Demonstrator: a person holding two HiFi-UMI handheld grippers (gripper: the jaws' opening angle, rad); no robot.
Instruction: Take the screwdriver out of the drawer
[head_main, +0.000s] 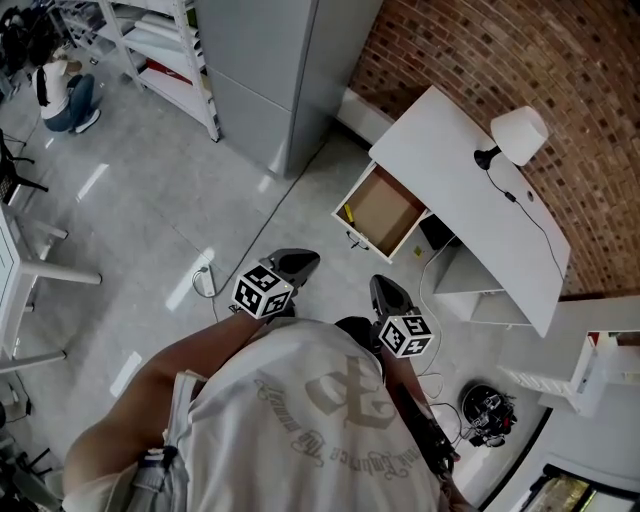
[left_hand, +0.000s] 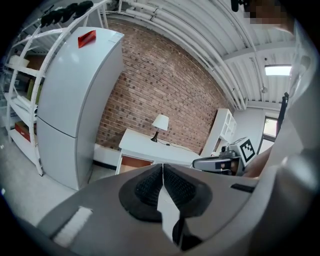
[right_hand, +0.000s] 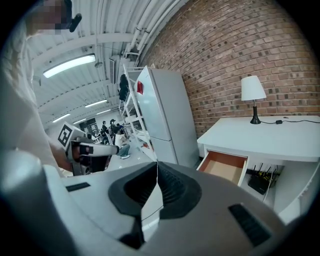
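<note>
At the open drawer (head_main: 385, 212) under the white desk (head_main: 470, 190), a small yellow sliver sits in the near corner against the front panel. I take that for the screwdriver (head_main: 348, 213); it's too small to be sure. It lies flat on the drawer floor. Its long axis seems to run roughly along the front panel, and I can't tell which end is handle and which is tip. My left gripper (head_main: 298, 262) and right gripper (head_main: 385, 292) both hang close to my body, well apart from the drawer and aimed loosely at it. That reads as a standby carry before the approach, not a reach. Both sets of jaws are pressed together, pads touching, with nothing between them in either gripper view. The drawer is already pulled out, so no opening step is needed. Next I'd step in, spread one gripper's jaws and come down across the shaft, not along it.
</note>
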